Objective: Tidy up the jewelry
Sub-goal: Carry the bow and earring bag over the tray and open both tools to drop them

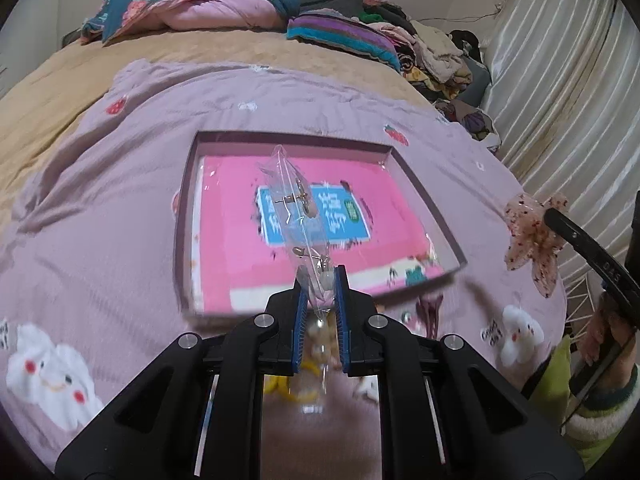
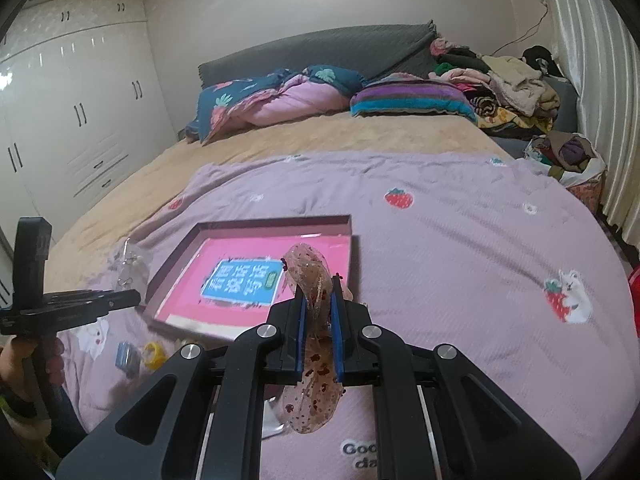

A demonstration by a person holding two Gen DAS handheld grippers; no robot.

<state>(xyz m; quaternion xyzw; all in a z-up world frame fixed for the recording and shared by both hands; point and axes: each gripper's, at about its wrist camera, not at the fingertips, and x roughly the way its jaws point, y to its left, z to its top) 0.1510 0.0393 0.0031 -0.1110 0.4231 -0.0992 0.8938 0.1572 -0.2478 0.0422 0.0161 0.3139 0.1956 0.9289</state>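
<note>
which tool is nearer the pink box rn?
Left. The left tool, holding a clear earring bag, hangs over the pink box's near edge; the right tool sits just off its right side.

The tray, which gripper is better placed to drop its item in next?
Probably left. The left gripper holds the clear earring bag directly over the tray; the right gripper holds the sheer bow nearer the tray's corner.

Tray on blanket
</note>
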